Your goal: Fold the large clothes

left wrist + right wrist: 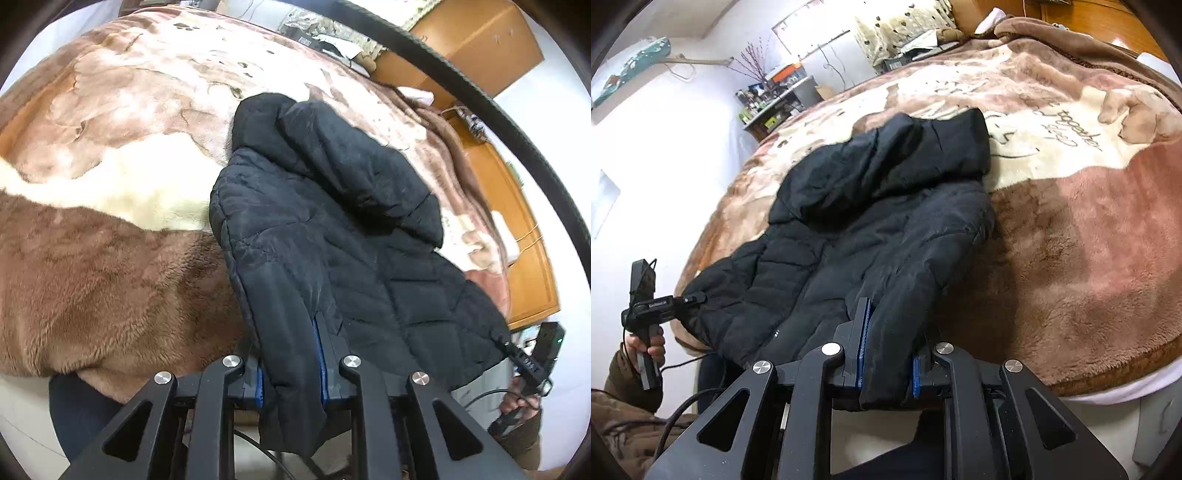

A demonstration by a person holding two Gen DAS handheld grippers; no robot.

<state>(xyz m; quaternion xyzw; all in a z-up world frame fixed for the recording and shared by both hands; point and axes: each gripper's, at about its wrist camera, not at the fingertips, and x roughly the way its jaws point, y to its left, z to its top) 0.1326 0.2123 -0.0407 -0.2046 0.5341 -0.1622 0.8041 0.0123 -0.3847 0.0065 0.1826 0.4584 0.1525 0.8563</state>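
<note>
Jaws of left gripper (291, 354) and right gripper (888, 350) each clamp the black jacket (332, 229) on the blanket (110, 240).

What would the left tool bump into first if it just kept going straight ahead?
The black puffer jacket: the left tool already grips its hem, and the jacket's body lies directly ahead on the plush blanket.

Materials and finishes: cloth items on wood-framed bed.
The black quilted padded-fabric jacket (332, 229) appeared matt; the brown-and-cream plush fleece blanket (110, 258) was fuzzy; the orange wooden headboard (476, 40) looked glossy.
</note>
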